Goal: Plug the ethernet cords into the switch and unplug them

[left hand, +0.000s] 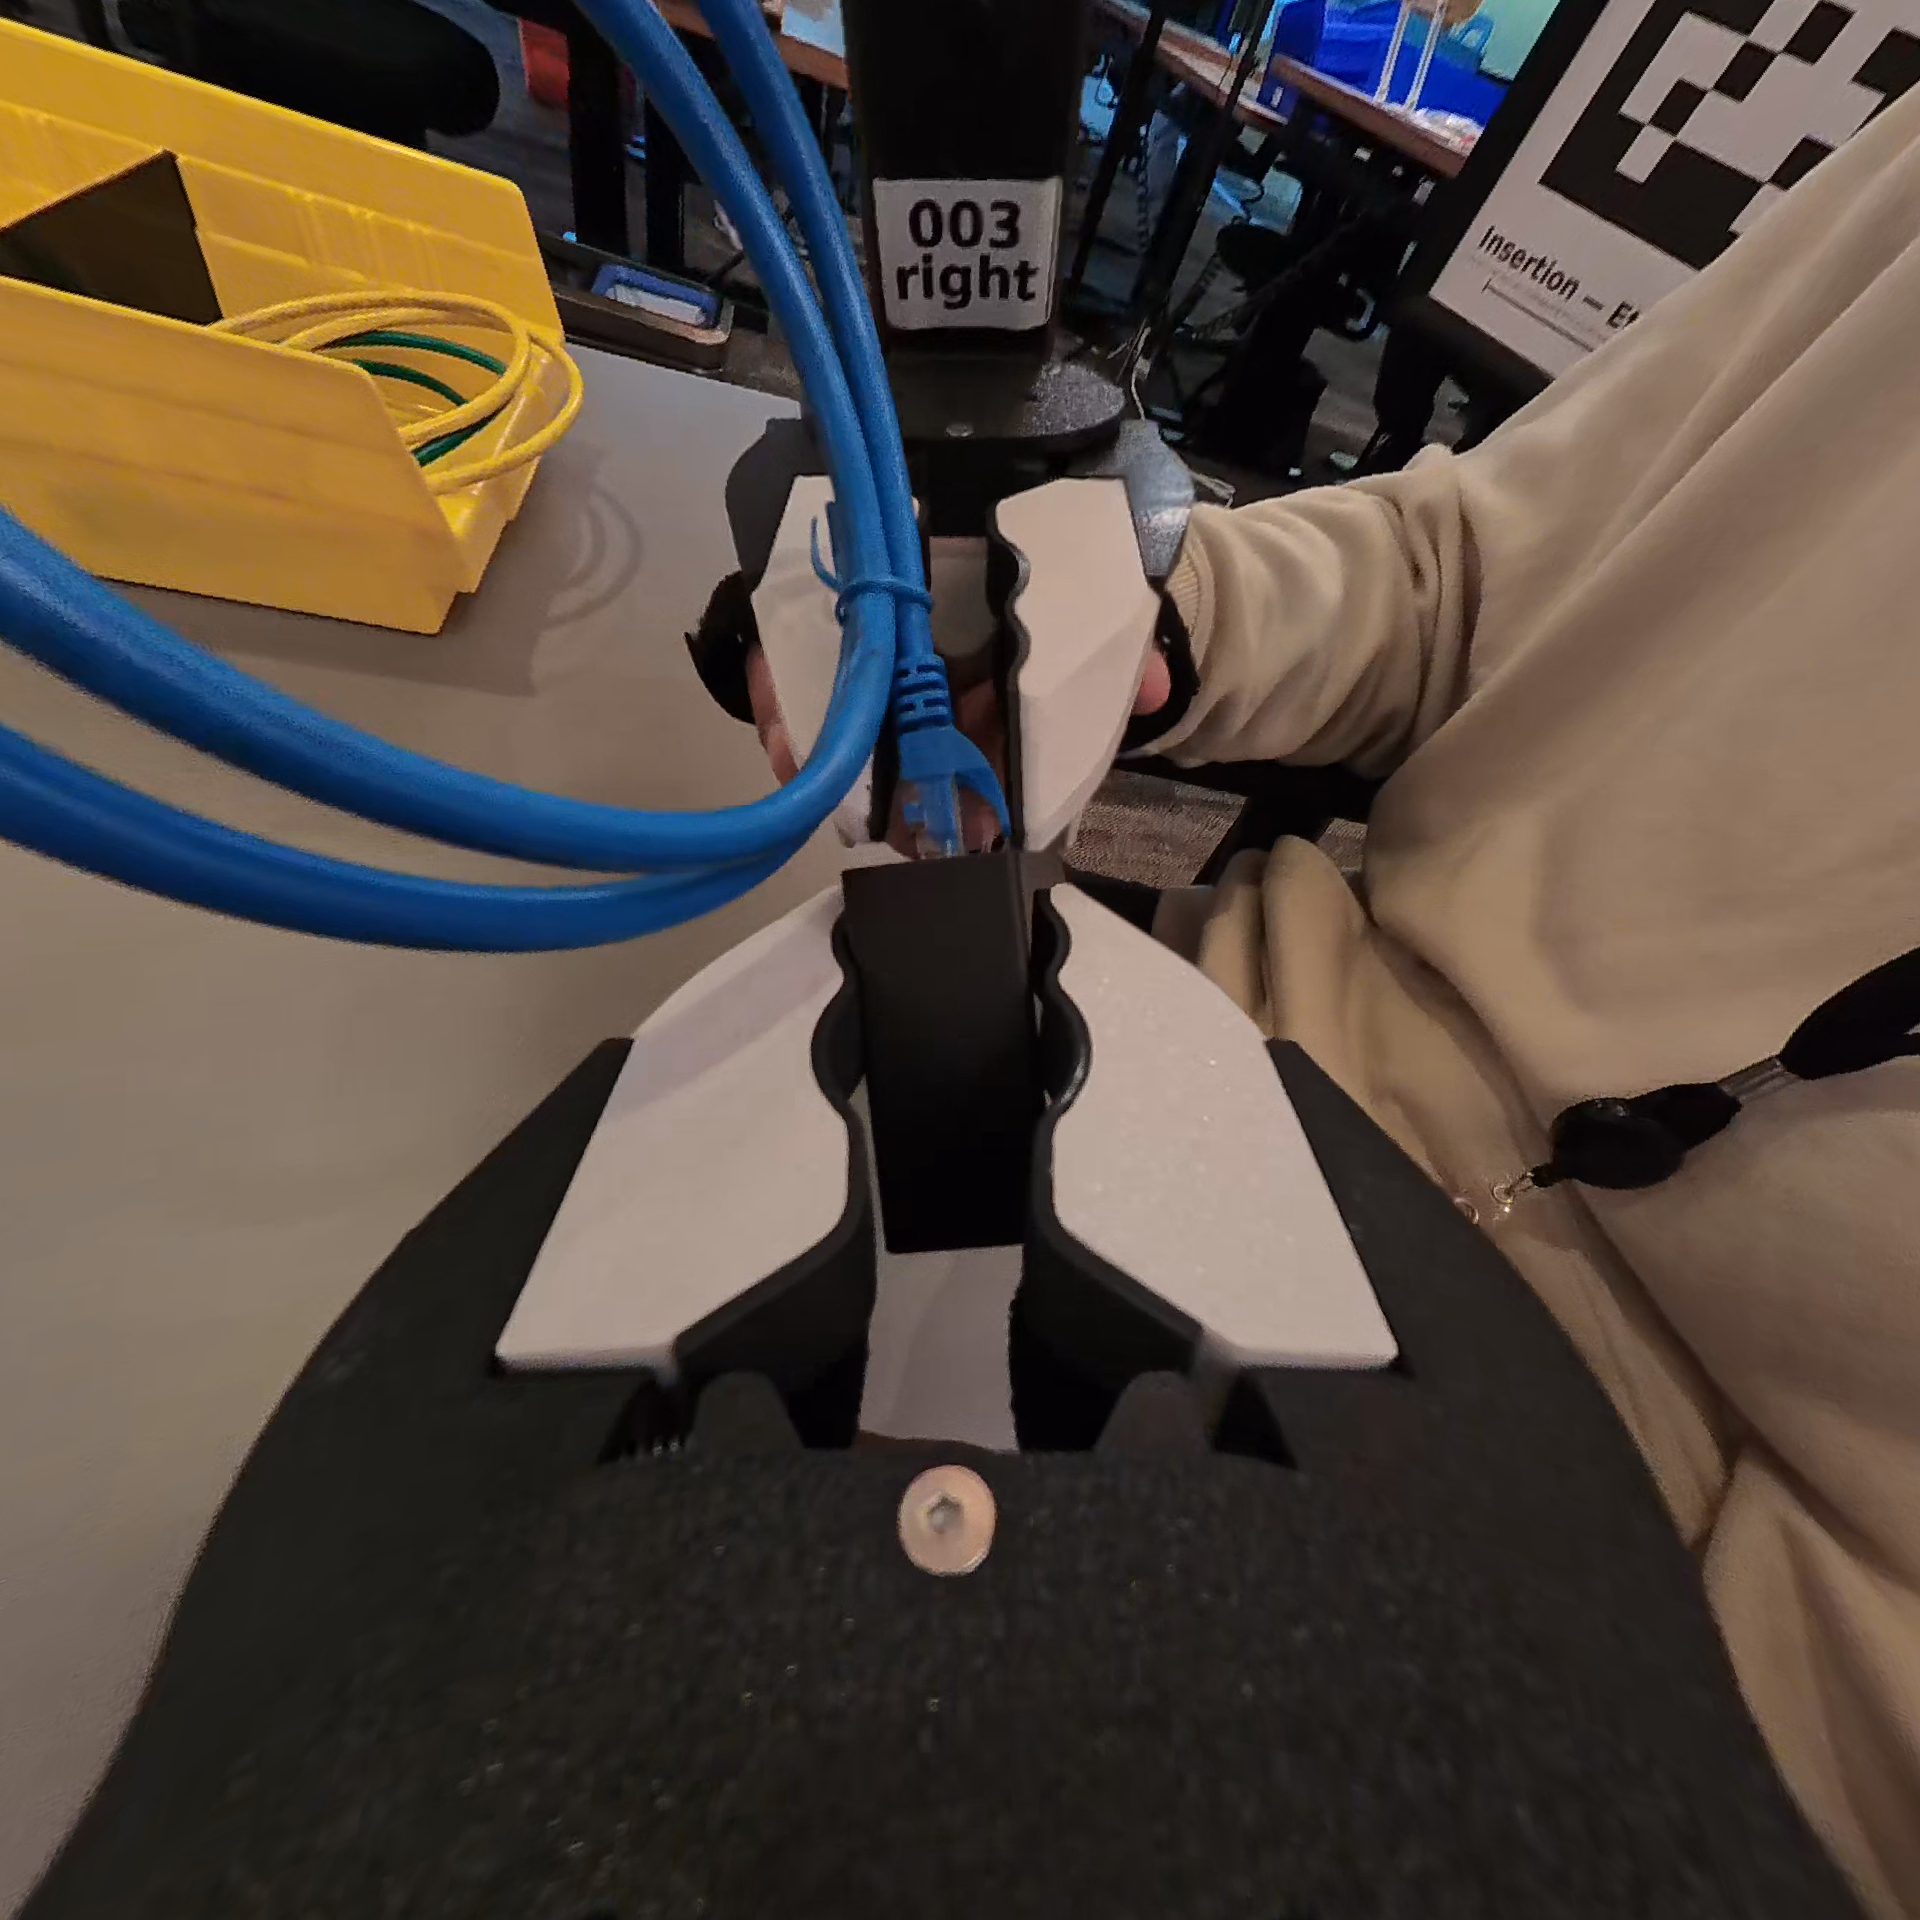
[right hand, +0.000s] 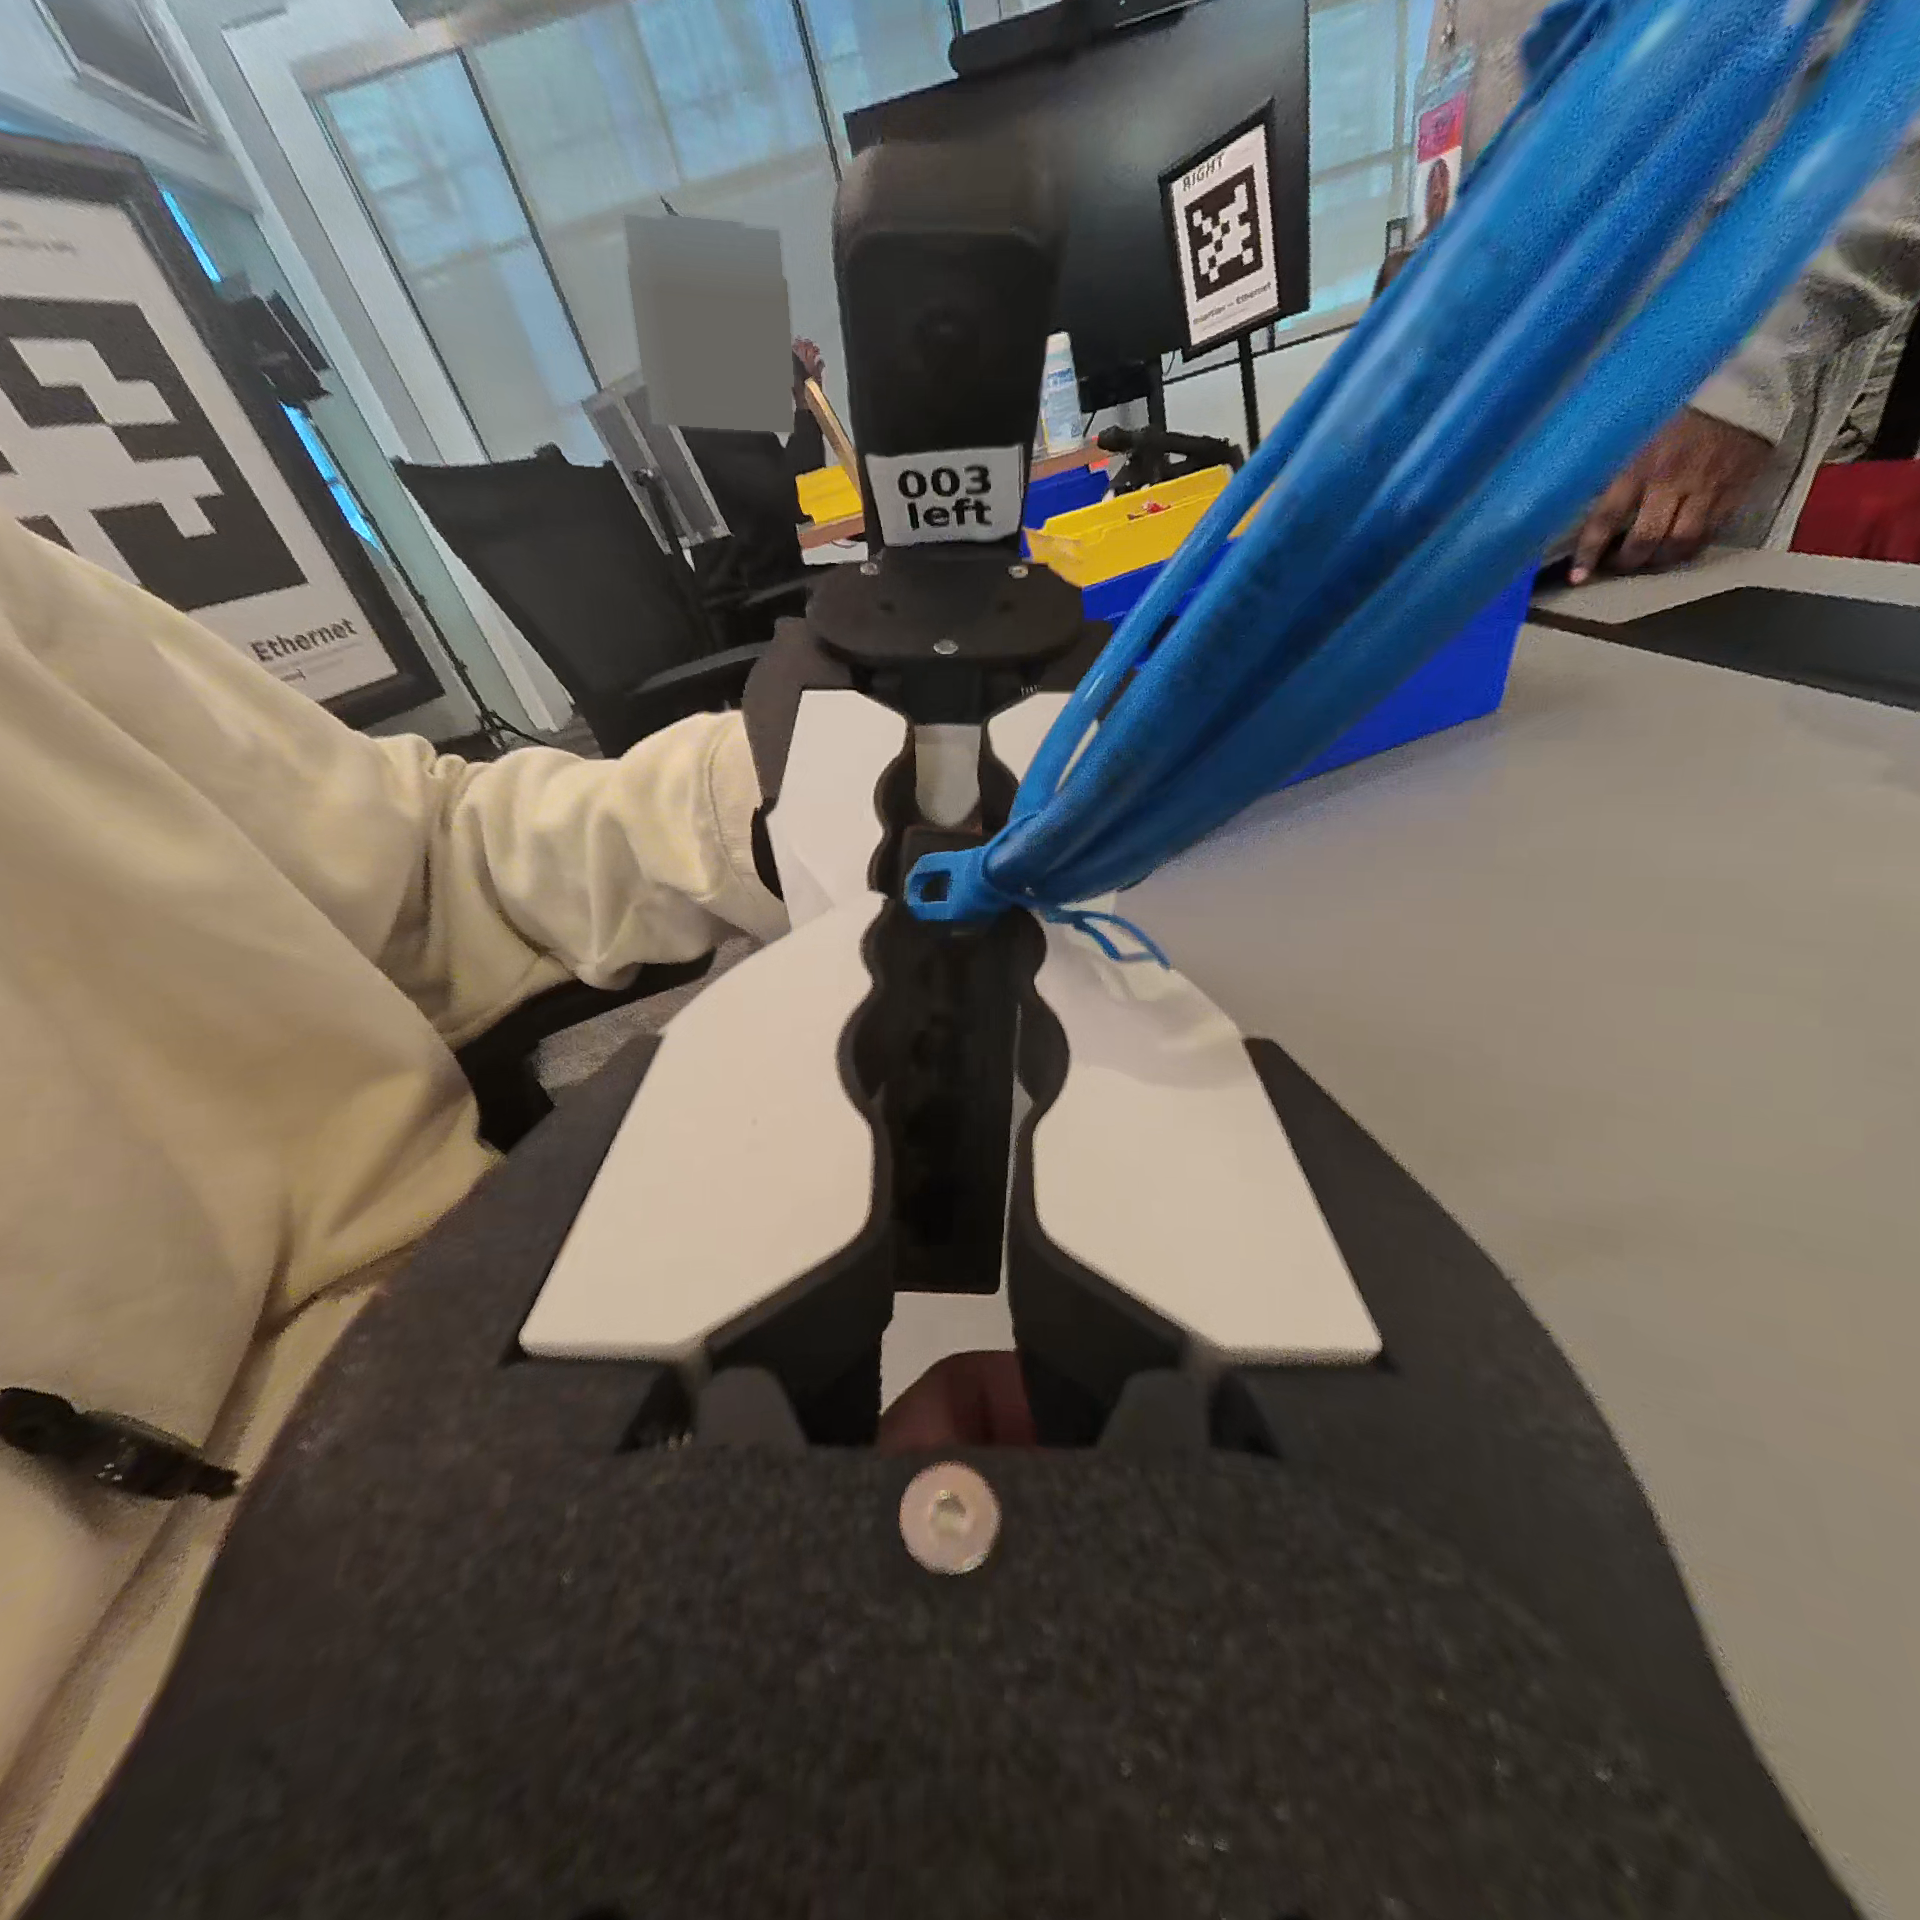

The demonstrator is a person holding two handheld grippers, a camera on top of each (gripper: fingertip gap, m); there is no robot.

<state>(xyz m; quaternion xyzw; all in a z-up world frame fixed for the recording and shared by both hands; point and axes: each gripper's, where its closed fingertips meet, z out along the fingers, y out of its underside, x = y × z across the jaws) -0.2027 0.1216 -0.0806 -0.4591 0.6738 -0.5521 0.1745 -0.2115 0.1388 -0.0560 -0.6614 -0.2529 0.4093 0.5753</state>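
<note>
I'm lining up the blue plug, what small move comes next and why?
Probably ease the right gripper forward: it pinches the blue plug, whose tip sits at the mouth of the black switch clamped in the left gripper, apparently not seated.

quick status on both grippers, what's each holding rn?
Left gripper: closed on the black switch.
Right gripper: closed on the blue ethernet cord's plug, at the switch's end.
</note>
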